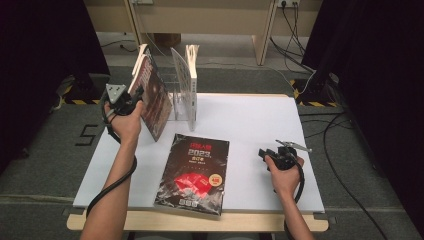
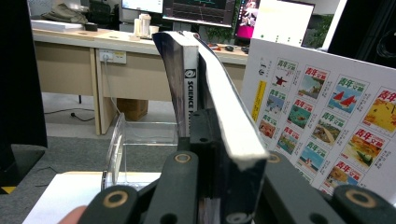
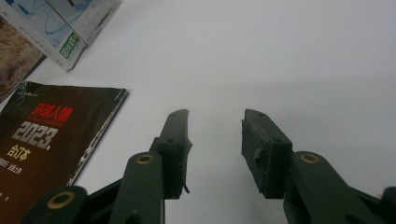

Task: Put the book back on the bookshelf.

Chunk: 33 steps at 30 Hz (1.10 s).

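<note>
- While the left tool [image 1: 131,97] hangs at the far-left corner of the counter [image 1: 260,125], its jaws are pinched on the near edge of a dark-covered book [image 1: 152,95]; the left tool view shows that book [image 2: 219,121] wedged between both jaws, spine lettering "SCIENCE" legible.
- Book stands upright but tilted, top leaning left, bottom edge on the counter just left of the clear rack [image 1: 176,100]. Long axis runs roughly vertical.
- Key relation: rack slot lies right of & slightly beyond the held book, so the next move looks like tipping the book upright and sliding it rightward into the rack. Left hand [image 1: 125,122] is right there; right hand is well apart, so this is a left-hand job.
- A white-covered magazine [image 1: 190,85] already stands in the rack's right part; its cover w/ small picture tiles fills the right of the left tool view [image 2: 327,112]. Risk, I'd judge: the leaning book knocking it or the rack wall.
- Right tool [image 1: 264,152] rests near the right-near part of the counter, jaws spread w/ nothing between them [image 3: 215,149], bare white surface below.
- A black magazine w/ "2023" on it [image 1: 192,172] lies flat at centre-near, between the two hands, closer to the right tool; probably next up after the held book is shelved.
</note>
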Each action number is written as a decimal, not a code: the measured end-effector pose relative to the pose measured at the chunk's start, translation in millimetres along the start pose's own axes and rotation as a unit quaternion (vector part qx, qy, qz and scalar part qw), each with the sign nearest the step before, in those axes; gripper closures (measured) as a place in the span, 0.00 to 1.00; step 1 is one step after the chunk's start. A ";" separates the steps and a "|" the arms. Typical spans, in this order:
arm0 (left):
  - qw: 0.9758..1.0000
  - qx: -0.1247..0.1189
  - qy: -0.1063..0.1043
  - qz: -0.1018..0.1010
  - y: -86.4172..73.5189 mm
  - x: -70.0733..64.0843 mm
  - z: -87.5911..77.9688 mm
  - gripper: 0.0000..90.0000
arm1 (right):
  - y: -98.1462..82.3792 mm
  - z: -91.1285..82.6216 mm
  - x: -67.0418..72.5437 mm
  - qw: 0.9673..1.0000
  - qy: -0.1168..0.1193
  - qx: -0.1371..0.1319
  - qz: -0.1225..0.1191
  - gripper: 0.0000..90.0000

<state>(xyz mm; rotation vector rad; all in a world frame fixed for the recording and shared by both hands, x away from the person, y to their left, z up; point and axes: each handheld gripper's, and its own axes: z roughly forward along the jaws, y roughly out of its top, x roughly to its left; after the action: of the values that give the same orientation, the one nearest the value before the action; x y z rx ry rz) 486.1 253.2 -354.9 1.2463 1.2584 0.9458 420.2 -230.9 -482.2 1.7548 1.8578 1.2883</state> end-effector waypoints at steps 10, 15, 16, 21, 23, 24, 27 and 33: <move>1.000 0.007 -0.002 0.010 1.6 -5.6 0.9 0.93 | -0.5 1.1 0.0 1.000 0.001 0.001 -0.007 0.68; 1.000 0.006 -0.007 0.018 2.3 -7.0 2.5 0.93 | -0.8 1.2 0.4 1.000 0.003 0.004 0.006 0.68; 1.000 0.004 -0.008 0.022 2.5 -8.0 2.9 0.93 | -0.6 1.4 -1.0 1.000 0.001 0.001 -0.002 0.68; 0.999 0.005 -0.015 0.038 6.2 -15.1 6.6 0.93 | -0.9 1.7 -2.1 1.000 0.000 0.002 -0.003 0.68; 0.999 0.004 -0.015 0.037 7.4 -16.9 8.8 0.93 | -1.1 2.0 -2.0 1.000 0.002 0.004 0.001 0.68; 0.999 0.002 -0.015 0.036 7.9 -17.7 10.2 0.93 | -1.2 1.8 -1.7 1.000 0.002 0.004 0.004 0.68; 0.999 -0.007 -0.015 0.043 9.6 -20.4 11.5 0.93 | -0.8 1.4 -3.0 1.000 0.003 0.001 0.001 0.68; 0.998 -0.021 -0.016 0.049 17.4 -23.2 11.5 0.93 | -1.1 1.5 -3.8 1.000 0.001 0.003 0.002 0.68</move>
<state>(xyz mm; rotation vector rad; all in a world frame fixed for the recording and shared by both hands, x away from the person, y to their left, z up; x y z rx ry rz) 496.7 231.2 -335.5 1.2948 1.1556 1.0132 421.3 -233.6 -485.2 1.7618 1.8612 1.2890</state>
